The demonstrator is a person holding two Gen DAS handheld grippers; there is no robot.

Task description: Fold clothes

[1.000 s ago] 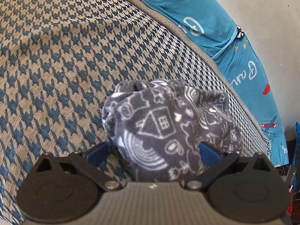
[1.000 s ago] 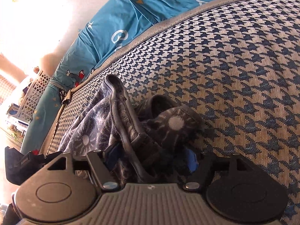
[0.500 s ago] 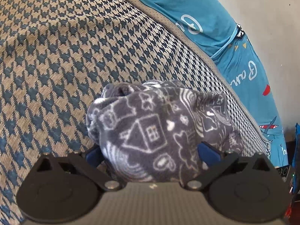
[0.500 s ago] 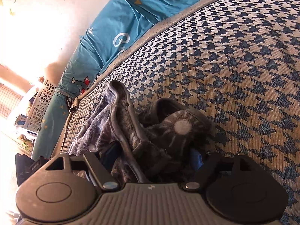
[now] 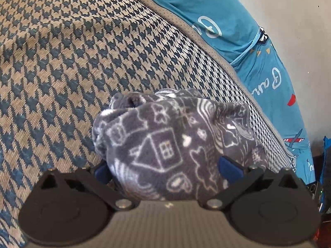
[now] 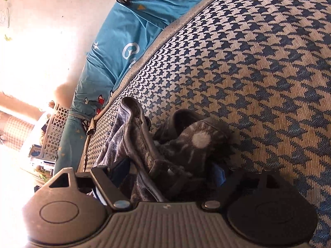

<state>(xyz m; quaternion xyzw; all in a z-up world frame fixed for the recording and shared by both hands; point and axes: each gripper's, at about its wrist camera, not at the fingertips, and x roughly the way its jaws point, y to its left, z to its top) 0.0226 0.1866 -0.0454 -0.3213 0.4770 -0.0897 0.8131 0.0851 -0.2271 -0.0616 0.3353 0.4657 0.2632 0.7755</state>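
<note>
While its jaws widen, right hand-held gripper (image 6: pixel 167 173) astride bunched grey fleece garment (image 6: pixel 186 144); left (image 5: pixel 165 168) clamped on it.

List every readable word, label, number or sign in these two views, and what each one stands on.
"Pau": white script on the teal sheet, cut off by a fold.
Round white letter on the same sheet: partial, unreadable.
White script on the sheet in the right wrist view: partial, unreadable.
Grey fleece garment: drawings only, no text.
</note>
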